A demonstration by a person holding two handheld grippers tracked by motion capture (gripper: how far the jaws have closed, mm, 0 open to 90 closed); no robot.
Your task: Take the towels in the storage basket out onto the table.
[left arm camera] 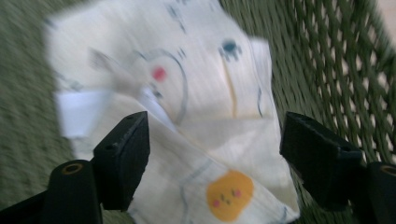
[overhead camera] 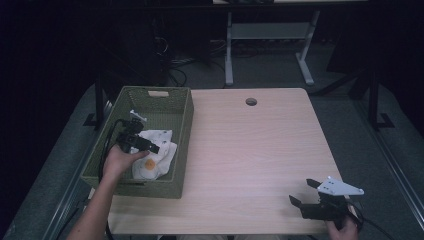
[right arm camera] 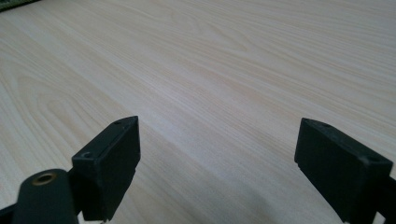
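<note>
- The work in hand looks like lifting the white printed cloth [overhead camera: 155, 155] out of the green woven basket [overhead camera: 182, 107], which sits at about 9 o'clock on the wooden surface [overhead camera: 260, 150].
- The cloth lies crumpled on the basket floor, toward the near side, with a yellow face print turned up; in the left tool's own view it lies between and beyond the jaws.
- The left tool [overhead camera: 142, 145] is inside the basket, right over the cloth. Its jaws stand spread wide, one on each side of a fold, and neither pad presses the fabric as far as can be seen, so nothing is pinched yet.
- The right tool [overhead camera: 305, 192] rests low at about 5 o'clock on the surface, well apart from the basket. Its jaws are spread, with bare wood between them and nothing held.
- Done, judging by how things lie: the reach into the basket and the lining-up over the cloth.
- Left: closing on the fold, raising the cloth clear of the basket wall, and setting it out on the open surface, where the right tool may join in.
- The picture from the left tool is blurred, so exact contact with the cloth cannot be told.
</note>
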